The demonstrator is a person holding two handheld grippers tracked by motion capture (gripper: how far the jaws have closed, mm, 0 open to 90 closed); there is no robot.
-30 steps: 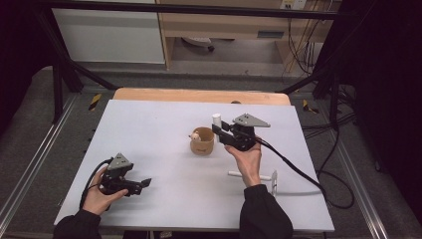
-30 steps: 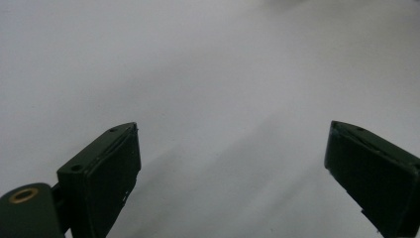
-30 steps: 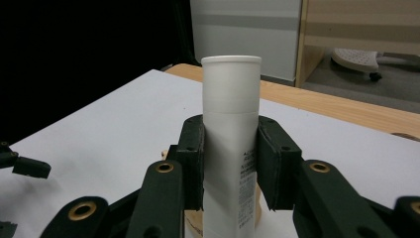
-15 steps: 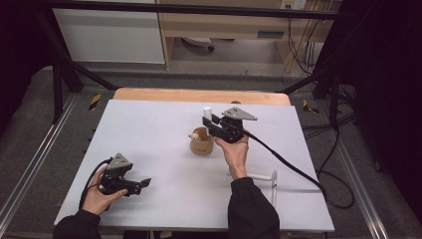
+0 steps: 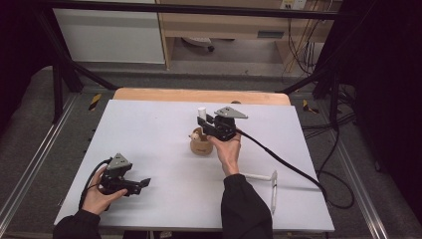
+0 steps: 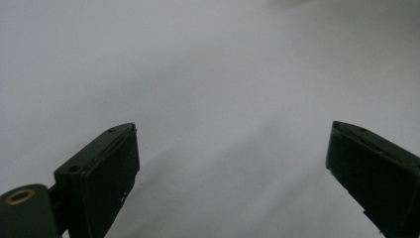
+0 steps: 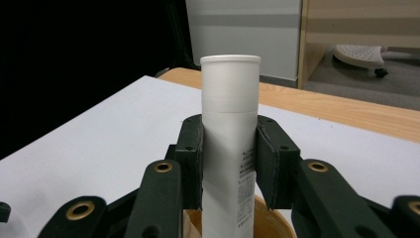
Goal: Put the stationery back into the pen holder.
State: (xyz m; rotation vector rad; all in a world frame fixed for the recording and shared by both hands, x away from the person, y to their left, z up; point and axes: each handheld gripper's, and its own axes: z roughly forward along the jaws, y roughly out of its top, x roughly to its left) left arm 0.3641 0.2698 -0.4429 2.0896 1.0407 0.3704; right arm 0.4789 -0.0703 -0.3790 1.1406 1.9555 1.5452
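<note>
My right gripper (image 5: 203, 121) (image 7: 229, 158) is shut on a white tube (image 7: 229, 144) with a flat cap, held upright. The white tube (image 5: 201, 112) stands over the mouth of a small wooden cup (image 5: 200, 144) near the middle of the table; the wooden cup's rim (image 7: 270, 218) shows just below the tube. My left gripper (image 5: 143, 183) rests low at the table's front left, held by a hand. In the left gripper view its jaws stand wide apart over the bare white tabletop (image 6: 223, 89), and the left gripper (image 6: 233, 168) is open with nothing between them.
A white toothbrush-like stick (image 5: 272, 191) lies at the front right of the white table (image 5: 149, 129). A wooden strip (image 5: 199, 95) borders the far edge. The right gripper's black cable (image 5: 283, 162) trails off to the right. Metal frame rails run along both sides.
My right gripper has carried the white tube leftward and away from me, from right of the wooden cup to over its mouth. The left gripper has stayed put.
</note>
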